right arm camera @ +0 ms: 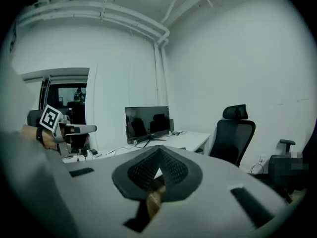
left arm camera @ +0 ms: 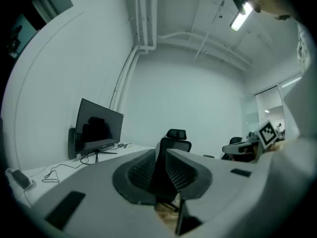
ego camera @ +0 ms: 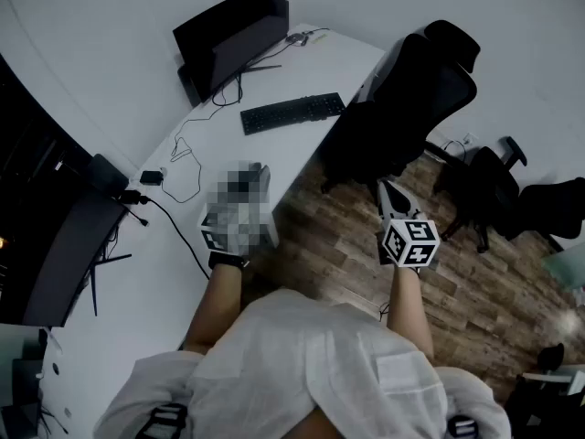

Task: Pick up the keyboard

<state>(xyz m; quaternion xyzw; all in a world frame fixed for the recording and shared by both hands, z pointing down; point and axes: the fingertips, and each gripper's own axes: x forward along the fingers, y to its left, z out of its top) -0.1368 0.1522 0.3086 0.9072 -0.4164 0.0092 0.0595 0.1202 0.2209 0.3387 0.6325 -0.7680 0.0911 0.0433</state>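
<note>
The black keyboard lies flat on the white desk, in front of the dark monitor. My left gripper hovers over the desk's near edge, well short of the keyboard, with its jaws shut and nothing in them. My right gripper hangs over the wooden floor beside the desk, also shut and empty. Both point roughly level toward the far wall. In neither gripper view do I see the keyboard; the jaws cover the lower part of each.
A black office chair stands at the desk's right edge close to the keyboard. Cables and a small black box lie on the desk left of my left gripper. More chairs stand at the right.
</note>
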